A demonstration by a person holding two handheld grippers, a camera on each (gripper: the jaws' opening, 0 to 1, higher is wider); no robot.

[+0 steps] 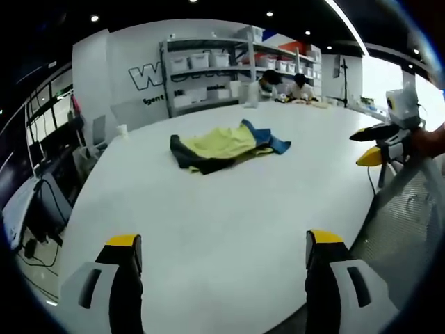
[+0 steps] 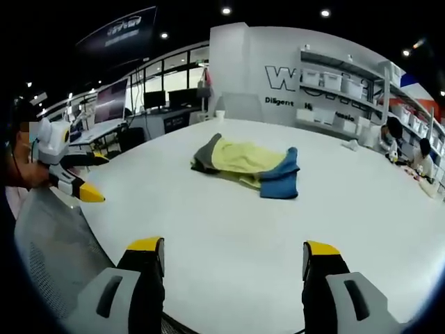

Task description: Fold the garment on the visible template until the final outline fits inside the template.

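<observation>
Both claws gape wide, holding nothing: left gripper [image 1: 222, 254], right gripper [image 2: 234, 259]. The crumpled garment [image 1: 226, 145] lies well ahead of each, bare white table [image 1: 229, 223] between, its edge just beneath the jaws.

Our left gripper [image 1: 222, 257] shows grey jaws with black pads. Yellow tips cap our right gripper [image 2: 233, 261] too.

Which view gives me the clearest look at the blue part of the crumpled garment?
The right gripper view: the crumpled yellow, grey and blue garment lies nearer there, its blue section facing the camera as a broad folded patch. In the left gripper view the garment sits farther off, and the blue shows as a narrow strip along its far edge.
</observation>
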